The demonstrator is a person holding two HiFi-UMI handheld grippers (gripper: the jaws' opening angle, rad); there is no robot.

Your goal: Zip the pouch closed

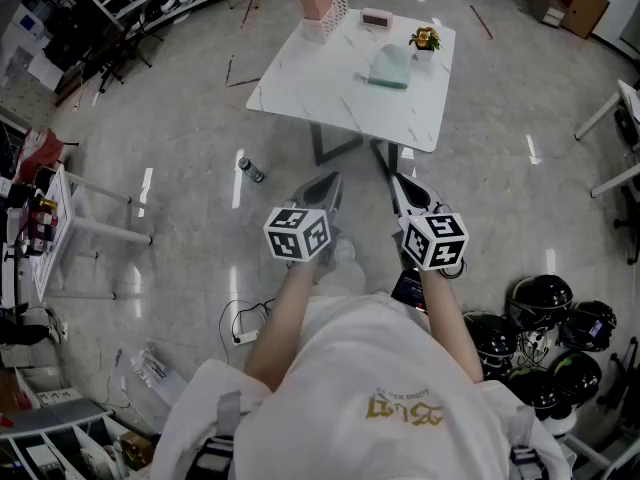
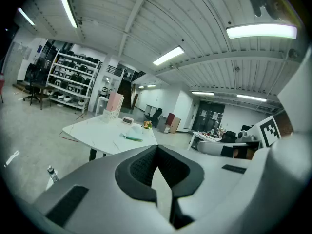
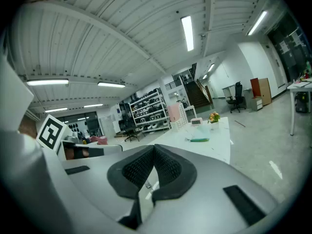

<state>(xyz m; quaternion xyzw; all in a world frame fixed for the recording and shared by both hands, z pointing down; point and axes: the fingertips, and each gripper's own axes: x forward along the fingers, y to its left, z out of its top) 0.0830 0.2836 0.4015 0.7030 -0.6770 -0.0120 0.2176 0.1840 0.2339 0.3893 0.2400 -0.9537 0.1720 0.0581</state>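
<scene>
Polished floor (image 1: 180, 148) under you, both tools held out front: left tool (image 1: 332, 180) & right tool (image 1: 397, 180) each closed on nothing, pads meeting. A bottle (image 1: 250, 170) lies on the floor just left of your path. The bench (image 1: 300, 83) is ahead, well apart from the tools. The mint pouch (image 1: 390, 68) lies flat on its right side, near a small plant (image 1: 425, 40). Zip pull's too small to see yet. Step in, spread both tools, pin the fabric w/ one, draw the slider w/ the other, slow & straight.
</scene>
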